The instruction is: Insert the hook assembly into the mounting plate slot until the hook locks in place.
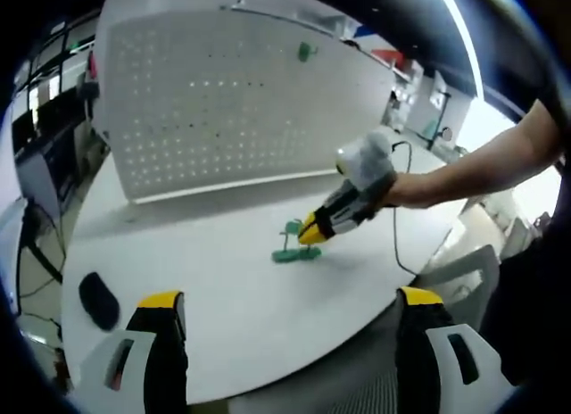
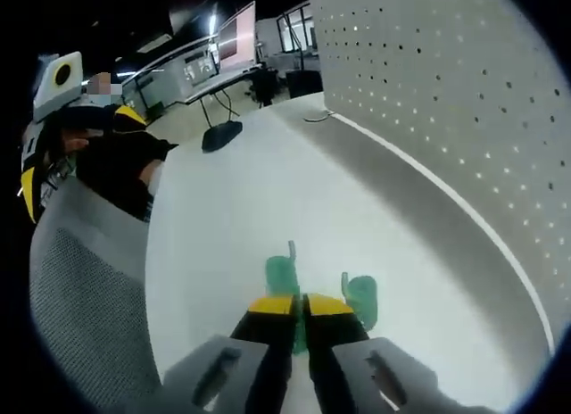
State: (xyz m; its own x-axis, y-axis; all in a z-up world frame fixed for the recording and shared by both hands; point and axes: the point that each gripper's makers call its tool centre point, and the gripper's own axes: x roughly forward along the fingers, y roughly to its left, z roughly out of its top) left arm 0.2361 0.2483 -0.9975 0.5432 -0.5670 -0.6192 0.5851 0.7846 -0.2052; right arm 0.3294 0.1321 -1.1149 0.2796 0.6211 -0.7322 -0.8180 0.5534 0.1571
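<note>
The green hook assembly (image 1: 293, 250) rests on the round white table (image 1: 205, 253) in front of the white perforated mounting plate (image 1: 241, 102). In the left gripper view my right gripper (image 1: 312, 231) comes in from the right, its yellow tips down on the assembly. The right gripper view has that gripper (image 2: 301, 305) with its jaws together over the green assembly (image 2: 284, 273), a second green part (image 2: 361, 298) beside them. My left gripper (image 1: 290, 302) hangs open near the table's edge with nothing in it. A small green hook (image 1: 306, 50) is fixed high on the plate.
A black object (image 1: 98, 300) lies on the table's left side. A grey mesh chair (image 2: 89, 316) stands at the table's near edge. The plate (image 2: 446, 93) stands upright along the table's back. Desks with monitors (image 2: 234, 35) lie beyond.
</note>
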